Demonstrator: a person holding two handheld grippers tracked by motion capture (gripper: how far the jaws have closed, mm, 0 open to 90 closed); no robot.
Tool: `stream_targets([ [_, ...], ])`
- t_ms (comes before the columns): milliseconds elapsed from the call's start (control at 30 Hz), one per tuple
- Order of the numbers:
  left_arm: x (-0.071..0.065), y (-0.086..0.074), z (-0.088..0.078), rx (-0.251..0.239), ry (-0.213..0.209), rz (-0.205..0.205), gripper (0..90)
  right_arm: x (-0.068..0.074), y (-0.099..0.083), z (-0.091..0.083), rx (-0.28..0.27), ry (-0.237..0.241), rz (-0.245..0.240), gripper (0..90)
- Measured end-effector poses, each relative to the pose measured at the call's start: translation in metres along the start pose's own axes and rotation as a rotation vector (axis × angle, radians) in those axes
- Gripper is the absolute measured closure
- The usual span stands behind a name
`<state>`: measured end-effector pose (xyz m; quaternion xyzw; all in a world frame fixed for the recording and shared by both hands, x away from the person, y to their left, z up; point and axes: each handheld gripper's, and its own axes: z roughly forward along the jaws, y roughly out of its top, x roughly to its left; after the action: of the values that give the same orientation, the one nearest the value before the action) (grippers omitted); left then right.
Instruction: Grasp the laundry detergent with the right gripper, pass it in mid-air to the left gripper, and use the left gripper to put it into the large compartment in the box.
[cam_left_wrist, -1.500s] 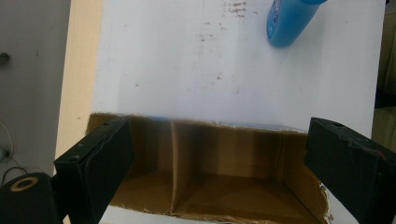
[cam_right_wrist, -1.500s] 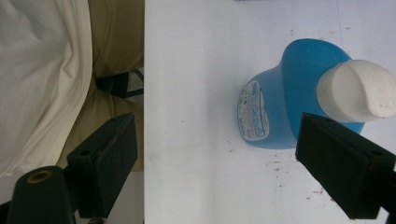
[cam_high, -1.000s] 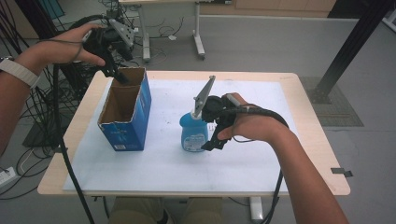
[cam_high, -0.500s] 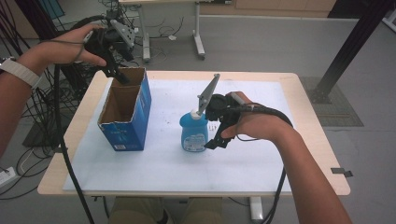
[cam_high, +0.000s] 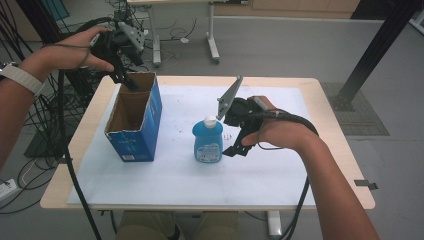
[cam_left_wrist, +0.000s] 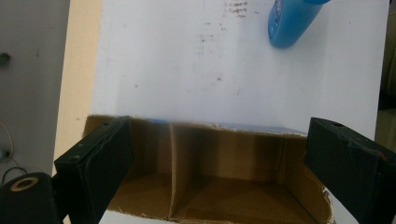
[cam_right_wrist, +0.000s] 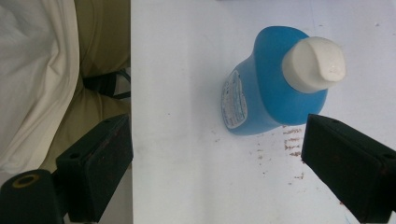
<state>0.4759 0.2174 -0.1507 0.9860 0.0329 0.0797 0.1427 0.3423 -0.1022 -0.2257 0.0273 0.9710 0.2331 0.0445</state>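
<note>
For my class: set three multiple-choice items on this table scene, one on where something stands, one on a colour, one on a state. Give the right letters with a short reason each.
1. Where does the blue bottle stand relative to the cardboard box in the high view?
A. Inside it
B. To its right, apart from it
C. On top of it

2. What colour is the bottle's cap?
A. White
B. Red
C. Black

3. How is the box?
A. Taped shut
B. Crushed flat
C. Open at the top, upright

Answers: 1 B, white sheet shows between them. 2 A, the cap is plainly white. 3 C, its brown inside is visible from above.
</note>
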Motion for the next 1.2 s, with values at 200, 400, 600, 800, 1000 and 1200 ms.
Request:
stream_targets([
  [200,0.0,0.001,0.001,0.002,0.001,0.007,9.0,-0.005,-0.005,-0.002,-0.013,-0.017,-0.009,8.5],
  [400,0.0,0.001,0.003,0.005,0.001,0.006,9.0,-0.011,-0.014,0.001,-0.038,-0.02,-0.006,8.3],
  [600,0.0,0.001,0.004,0.005,0.002,0.008,9.0,-0.017,-0.021,0.003,-0.063,-0.02,0.007,8.1],
  [800,0.0,0.003,0.005,0.008,0.002,0.012,9.0,-0.023,-0.025,0.006,-0.083,-0.022,0.009,7.9],
  [1000,-0.001,0.004,0.006,0.01,0.003,0.01,9.1,-0.028,-0.028,0.01,-0.108,-0.019,0.006,7.9],
  [1200,0.0,0.004,0.006,0.013,0.004,0.016,9.1,-0.032,-0.032,0.014,-0.123,-0.012,0.007,7.9],
])
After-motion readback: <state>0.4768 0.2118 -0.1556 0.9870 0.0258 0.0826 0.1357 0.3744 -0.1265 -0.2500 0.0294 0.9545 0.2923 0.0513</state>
